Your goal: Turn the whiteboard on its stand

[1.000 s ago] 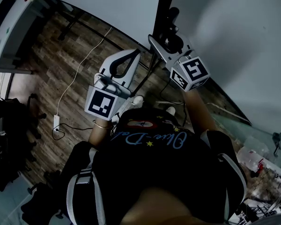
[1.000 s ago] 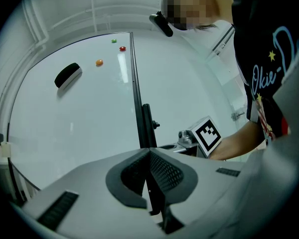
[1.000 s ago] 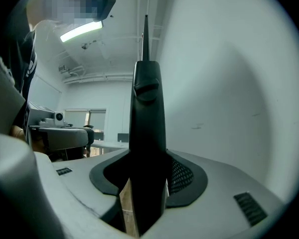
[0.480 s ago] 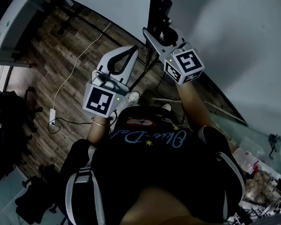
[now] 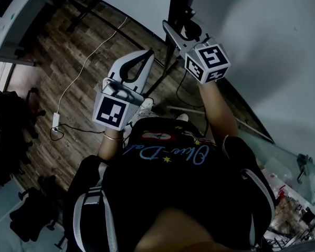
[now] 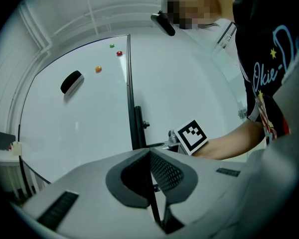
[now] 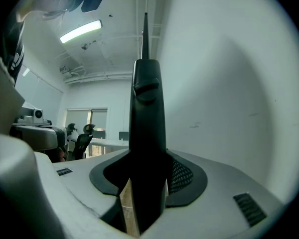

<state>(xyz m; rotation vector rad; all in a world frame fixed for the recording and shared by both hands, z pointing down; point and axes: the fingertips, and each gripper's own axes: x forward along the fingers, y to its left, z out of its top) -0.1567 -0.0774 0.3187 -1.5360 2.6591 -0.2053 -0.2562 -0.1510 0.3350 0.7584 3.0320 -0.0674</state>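
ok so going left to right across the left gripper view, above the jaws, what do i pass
black eraser → orange magnet → green magnet → red magnet → black stand post → marker cube → person's forearm

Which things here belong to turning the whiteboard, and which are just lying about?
Job: whiteboard; stand post; right claw, closed on the stand post; left claw, shut, empty.
Lying about: eraser and magnets on the whiteboard; power strip on the floor.
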